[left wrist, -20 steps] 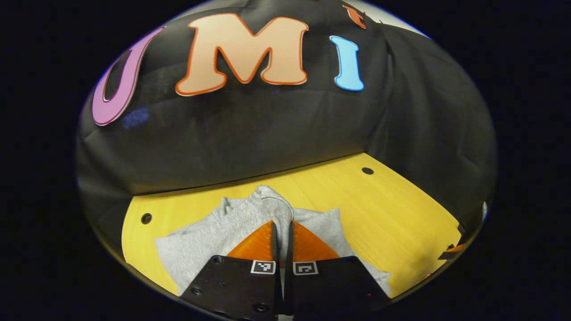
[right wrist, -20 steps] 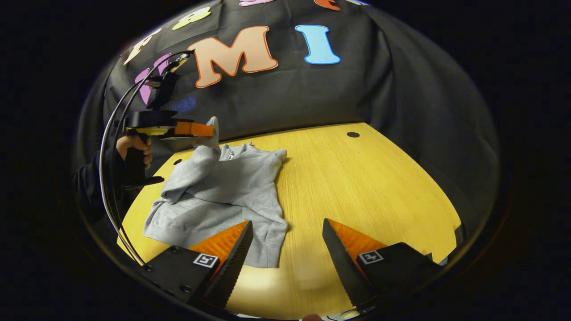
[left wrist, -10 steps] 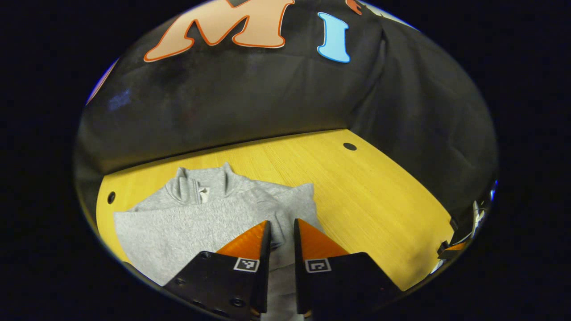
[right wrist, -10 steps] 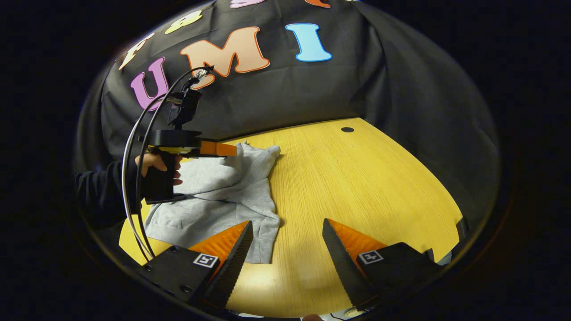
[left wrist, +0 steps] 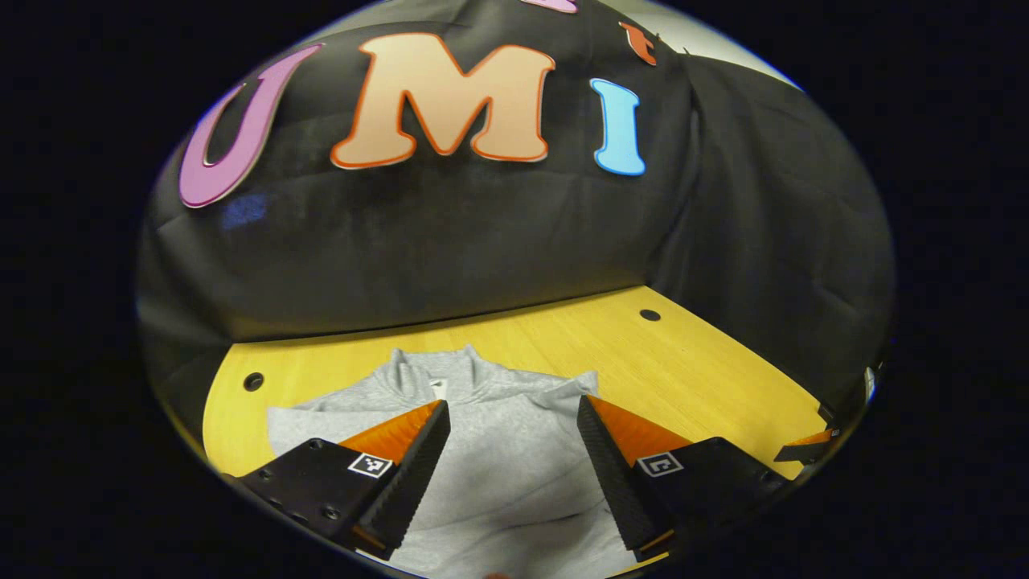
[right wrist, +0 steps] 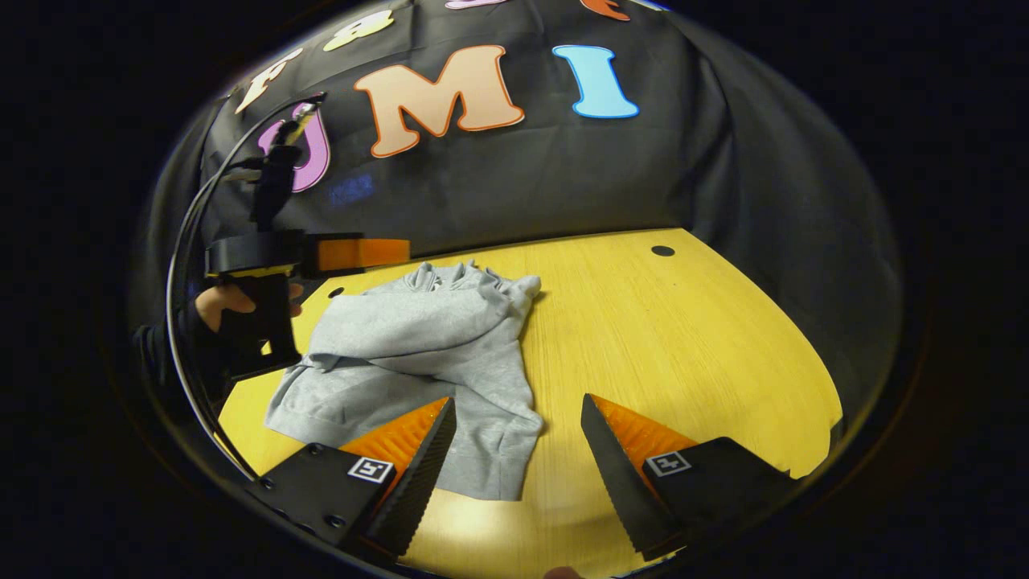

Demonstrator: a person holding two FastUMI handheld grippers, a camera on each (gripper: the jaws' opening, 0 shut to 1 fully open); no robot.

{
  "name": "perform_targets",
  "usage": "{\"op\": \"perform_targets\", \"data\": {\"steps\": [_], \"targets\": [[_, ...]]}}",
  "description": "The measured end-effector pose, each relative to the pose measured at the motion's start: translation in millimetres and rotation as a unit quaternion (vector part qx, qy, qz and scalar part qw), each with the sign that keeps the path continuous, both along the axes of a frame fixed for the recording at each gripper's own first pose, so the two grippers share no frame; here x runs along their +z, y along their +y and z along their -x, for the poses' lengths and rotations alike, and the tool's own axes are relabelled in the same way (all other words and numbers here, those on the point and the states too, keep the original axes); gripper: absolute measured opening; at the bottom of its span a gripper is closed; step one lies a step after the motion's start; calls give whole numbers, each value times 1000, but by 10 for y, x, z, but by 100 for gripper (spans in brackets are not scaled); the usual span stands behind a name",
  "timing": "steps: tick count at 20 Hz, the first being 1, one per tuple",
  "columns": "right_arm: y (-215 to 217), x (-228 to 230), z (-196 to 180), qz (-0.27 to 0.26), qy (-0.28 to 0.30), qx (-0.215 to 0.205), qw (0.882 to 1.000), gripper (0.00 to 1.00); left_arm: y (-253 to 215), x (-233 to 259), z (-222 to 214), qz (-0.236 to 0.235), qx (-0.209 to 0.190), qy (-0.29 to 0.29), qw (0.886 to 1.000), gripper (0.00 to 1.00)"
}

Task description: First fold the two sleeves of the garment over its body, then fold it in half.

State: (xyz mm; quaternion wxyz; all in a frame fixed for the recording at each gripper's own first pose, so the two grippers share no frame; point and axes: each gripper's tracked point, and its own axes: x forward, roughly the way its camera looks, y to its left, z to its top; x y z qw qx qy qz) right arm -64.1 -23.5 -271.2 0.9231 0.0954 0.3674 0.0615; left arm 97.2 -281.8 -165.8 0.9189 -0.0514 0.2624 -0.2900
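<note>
Grey garment lying on the yellow table, a sleeve folded across its body, collar pointing away from the fingers. Left gripper hovers above the body, fingers wide and empty; right gripper, also wide and empty, stands beside the hem. Sleeve stage appears complete (second sleeve unclear); halving remains.

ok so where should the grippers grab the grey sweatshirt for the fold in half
Probably by the bottom hem of the grey sweatshirt, one corner per gripper, coming in low from the near table edge. Both sleeves already lie folded across its body, and the hem corner lies flat and free beside the open right gripper. The left gripper, also open, hovers above the collar end.
</note>
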Motion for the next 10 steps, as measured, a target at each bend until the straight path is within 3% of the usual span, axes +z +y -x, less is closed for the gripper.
{"op": "perform_targets", "data": {"steps": [1,2,5,6,9,10], "targets": [[57,-11,-23,1,0,5,1000,94,171,17,28,2,11,-1,1000,94],[104,-30,-34,3,0,11,1000,98,330,32,52,6,22,-1,1000,94],[238,-61,-90,10,0,23,1000,98,858,-9,102,-3,55,-1,998,94],[272,-77,-116,12,1,23,1000,94,1028,-46,133,-9,64,0,998,94],[339,-65,-194,18,-4,24,1000,94,1522,-104,237,-22,94,-3,995,94],[351,-73,-224,21,-6,25,999,98,1690,-132,291,-29,104,-2,994,94]]}}
